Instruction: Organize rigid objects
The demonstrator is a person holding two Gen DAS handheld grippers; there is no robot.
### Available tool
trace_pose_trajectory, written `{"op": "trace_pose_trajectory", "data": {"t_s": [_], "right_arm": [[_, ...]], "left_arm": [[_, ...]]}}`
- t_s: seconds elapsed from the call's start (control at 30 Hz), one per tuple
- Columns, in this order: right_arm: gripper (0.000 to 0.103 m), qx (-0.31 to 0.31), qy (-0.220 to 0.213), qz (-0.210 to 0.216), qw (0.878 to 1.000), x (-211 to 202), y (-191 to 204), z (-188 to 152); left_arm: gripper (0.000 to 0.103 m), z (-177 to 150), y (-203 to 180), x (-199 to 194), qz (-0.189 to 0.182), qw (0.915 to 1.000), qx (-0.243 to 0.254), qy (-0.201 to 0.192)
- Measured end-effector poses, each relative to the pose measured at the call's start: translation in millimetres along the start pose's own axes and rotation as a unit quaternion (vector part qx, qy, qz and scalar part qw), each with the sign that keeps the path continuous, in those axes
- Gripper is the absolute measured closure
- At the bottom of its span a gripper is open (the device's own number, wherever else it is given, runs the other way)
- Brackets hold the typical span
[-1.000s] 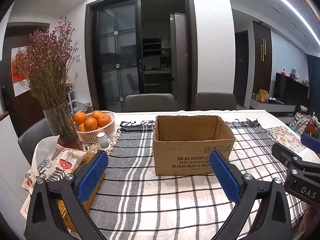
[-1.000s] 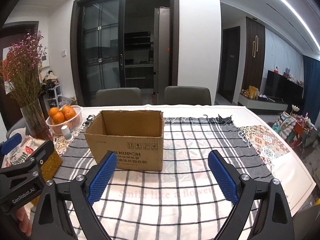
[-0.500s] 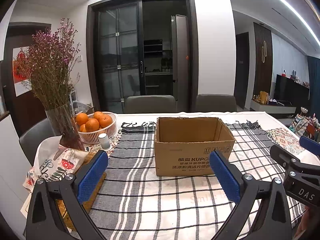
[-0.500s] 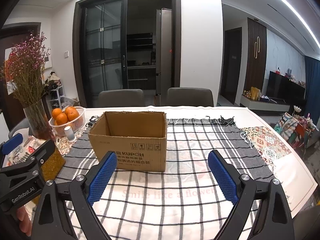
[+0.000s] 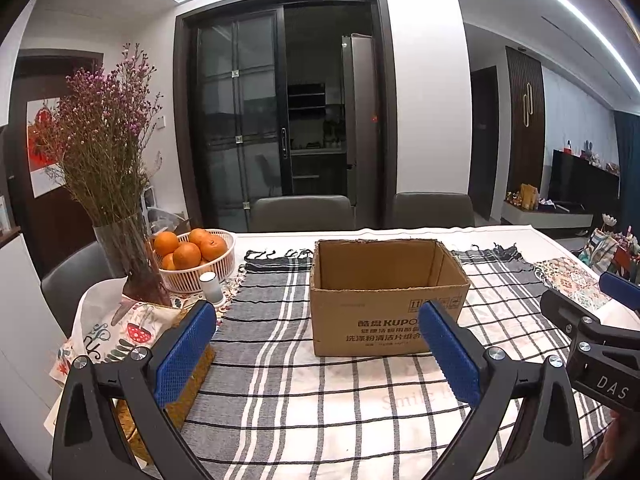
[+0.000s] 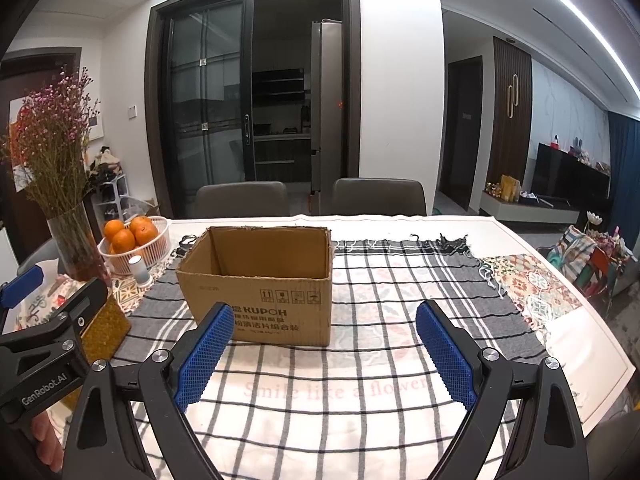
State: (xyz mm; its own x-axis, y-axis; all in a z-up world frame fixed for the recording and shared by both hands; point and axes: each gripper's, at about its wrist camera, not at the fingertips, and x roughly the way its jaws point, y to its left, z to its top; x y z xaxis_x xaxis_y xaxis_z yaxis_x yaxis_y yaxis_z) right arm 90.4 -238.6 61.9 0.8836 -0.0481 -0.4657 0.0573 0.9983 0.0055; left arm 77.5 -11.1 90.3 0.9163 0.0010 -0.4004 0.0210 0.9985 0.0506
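**A:** Cardboard, plain brown, that's all there is to work with: the open box [image 5: 388,300] sits mid-tabletop [image 6: 592,344] on the checked cloth [image 5: 320,392], and both pairs of tongs are spread wide, gripping nothing.

**B:** Anything different from a second ago?

**A:** Barely. Both cameras have lifted a touch, so the box sits a shade lower in each view. Left tongs [image 5: 316,354] and right tongs [image 6: 326,352] haven't closed or reached. The box hasn't budged. My read: the sorting hasn't started; they're hovering, sizing things up.

**B:** Where's the box from each side?

**A:** From the left tongs it's at about one o'clock, just beyond the tips. From the right tongs, about eleven o'clock. So it lies between the two, slightly ahead.

**B:** And how's it lying?

**A:** Upright, mouth to the ceiling. No contents show above the rim; the floor of it is hidden. Long axis runs left to right across the tabletop, printed face towards us.

**B:** Anything rigid to put in it?

**A:** Only at ten o'clock: a small white cylinder [image 5: 211,289], the basket of oranges [image 5: 196,258], the vase of dried flowers [image 5: 132,256]. Whether those are meant for the box, I can't tell.
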Motion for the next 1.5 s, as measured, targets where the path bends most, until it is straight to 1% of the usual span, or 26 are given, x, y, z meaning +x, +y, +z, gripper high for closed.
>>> {"op": "trace_pose_trajectory", "data": {"t_s": [1.5], "right_arm": [[0.01, 0.003, -0.001, -0.007, 1.0, -1.5, -0.9, -1.9]], "left_arm": [[0.0, 0.3, -0.6, -2.8, 0.009, 0.9999, 0.002, -0.005]]}}
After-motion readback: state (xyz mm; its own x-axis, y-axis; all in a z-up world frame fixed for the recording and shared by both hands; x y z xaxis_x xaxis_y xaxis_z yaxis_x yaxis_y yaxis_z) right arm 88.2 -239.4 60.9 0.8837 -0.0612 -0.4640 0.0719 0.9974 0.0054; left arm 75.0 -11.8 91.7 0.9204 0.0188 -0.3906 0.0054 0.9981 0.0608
